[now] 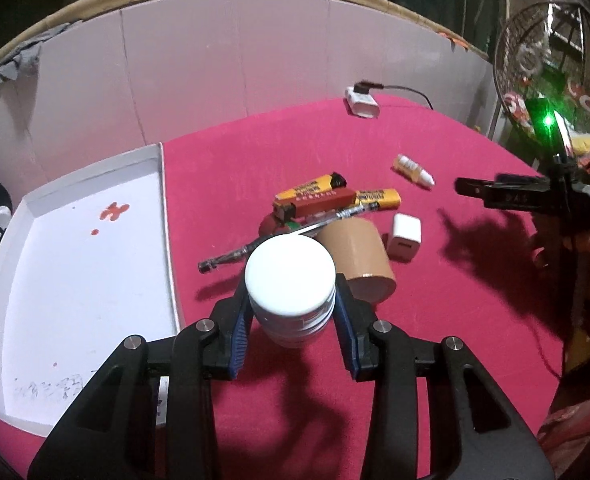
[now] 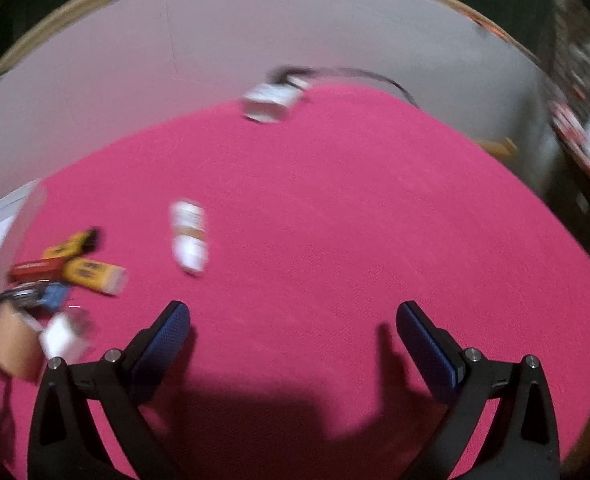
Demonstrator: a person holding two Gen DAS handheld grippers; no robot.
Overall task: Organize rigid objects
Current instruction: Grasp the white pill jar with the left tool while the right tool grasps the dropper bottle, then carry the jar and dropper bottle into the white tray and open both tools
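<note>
My left gripper [image 1: 291,300] is shut on a white round jar [image 1: 290,276] with a white lid, held above the pink cloth just right of the white tray [image 1: 95,280]. Behind the jar lie a brown tape roll [image 1: 359,256], a pen [image 1: 279,236], a red box [image 1: 315,202], two yellow tubes [image 1: 377,198] and a white charger cube [image 1: 405,237]. A small dropper bottle [image 1: 413,169] lies farther right; it also shows in the right wrist view [image 2: 189,236]. My right gripper [image 2: 293,320] is open and empty over bare cloth, seen in the left wrist view [image 1: 495,194] at right.
A white adapter with a black cable [image 1: 361,100] lies at the far edge by the white wall panels; it shows blurred in the right wrist view [image 2: 273,98]. A wire fan [image 1: 551,60] stands at the far right. The tray has red stains.
</note>
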